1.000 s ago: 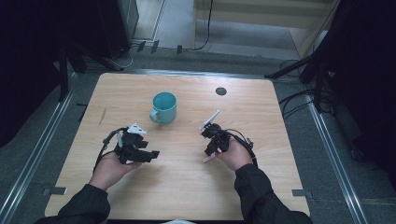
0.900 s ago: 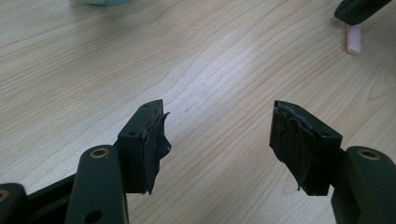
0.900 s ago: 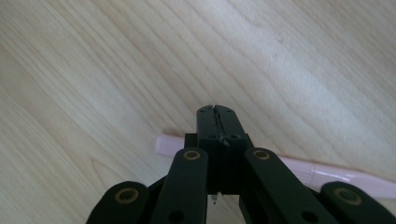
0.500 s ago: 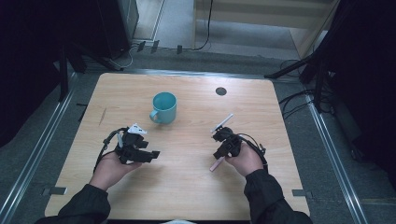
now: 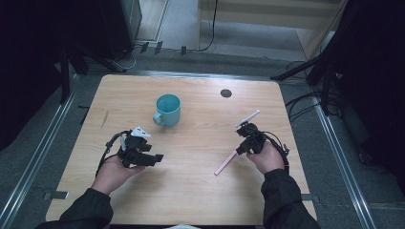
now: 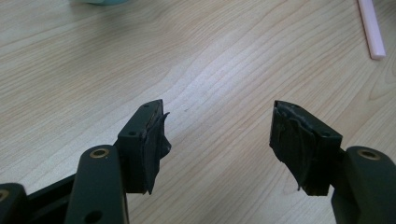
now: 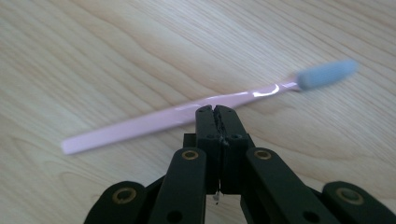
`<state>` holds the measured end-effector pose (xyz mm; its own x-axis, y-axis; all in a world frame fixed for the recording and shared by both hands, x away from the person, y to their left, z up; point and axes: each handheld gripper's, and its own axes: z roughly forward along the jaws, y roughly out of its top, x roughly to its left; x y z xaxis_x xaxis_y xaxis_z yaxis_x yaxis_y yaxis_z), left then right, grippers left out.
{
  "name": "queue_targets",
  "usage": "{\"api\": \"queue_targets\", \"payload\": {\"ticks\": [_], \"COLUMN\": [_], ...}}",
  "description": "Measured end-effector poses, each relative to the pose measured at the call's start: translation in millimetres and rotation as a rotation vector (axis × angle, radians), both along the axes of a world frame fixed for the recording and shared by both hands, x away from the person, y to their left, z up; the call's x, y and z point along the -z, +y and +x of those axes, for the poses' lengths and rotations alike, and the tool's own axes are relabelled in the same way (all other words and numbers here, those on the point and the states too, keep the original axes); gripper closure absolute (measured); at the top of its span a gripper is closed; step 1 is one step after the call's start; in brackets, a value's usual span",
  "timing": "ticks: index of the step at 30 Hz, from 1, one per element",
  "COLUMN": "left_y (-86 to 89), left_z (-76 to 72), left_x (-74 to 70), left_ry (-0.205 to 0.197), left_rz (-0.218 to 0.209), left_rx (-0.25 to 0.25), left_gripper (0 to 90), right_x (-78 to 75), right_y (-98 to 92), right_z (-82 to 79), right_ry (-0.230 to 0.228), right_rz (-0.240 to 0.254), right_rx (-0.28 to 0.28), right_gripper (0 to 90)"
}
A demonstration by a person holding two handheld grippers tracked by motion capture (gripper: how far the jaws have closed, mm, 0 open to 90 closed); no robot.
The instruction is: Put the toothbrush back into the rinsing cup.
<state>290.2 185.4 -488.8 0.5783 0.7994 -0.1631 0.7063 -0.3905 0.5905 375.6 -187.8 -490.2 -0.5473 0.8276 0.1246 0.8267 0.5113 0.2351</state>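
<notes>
- Right gripper (image 7: 215,109): jaws pinched together on the pink toothbrush (image 5: 225,163) mid-handle, to the right of the teal mug (image 5: 167,109) and well apart from it.
- Left gripper (image 6: 217,135): jaws apart, empty, near the mug (just below it in the high view).
- Step, I'd judge: carrying the brush; next it needs tilting bristles-up and steering over the mug's rim.
</notes>
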Motion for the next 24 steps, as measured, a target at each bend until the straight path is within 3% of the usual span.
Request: {"api": "queue_targets", "payload": {"ticks": [4,11,24], "left_y": [-1.0,-0.7,-0.1], "left_z": [0.2,0.4,0.0], "left_x": [0.6,0.8,0.6], "left_ry": [0.003,0.003,0.003], "left_rz": [0.0,-0.001,-0.003], "left_rx": [0.001,-0.001,-0.001], "left_gripper": [35.6,35.6,35.6], "right_x": [7.5,14.0,13.9], "right_y": [-14.0,-17.6,11.1], "right_z": [8.2,18.8,41.4], "right_ry": [0.013,0.017,0.01], "right_rz": [-0.014,-0.031,-0.042], "right_rx": [0.049,0.071,0.05], "right_gripper": [90.0,90.0,90.0]}}
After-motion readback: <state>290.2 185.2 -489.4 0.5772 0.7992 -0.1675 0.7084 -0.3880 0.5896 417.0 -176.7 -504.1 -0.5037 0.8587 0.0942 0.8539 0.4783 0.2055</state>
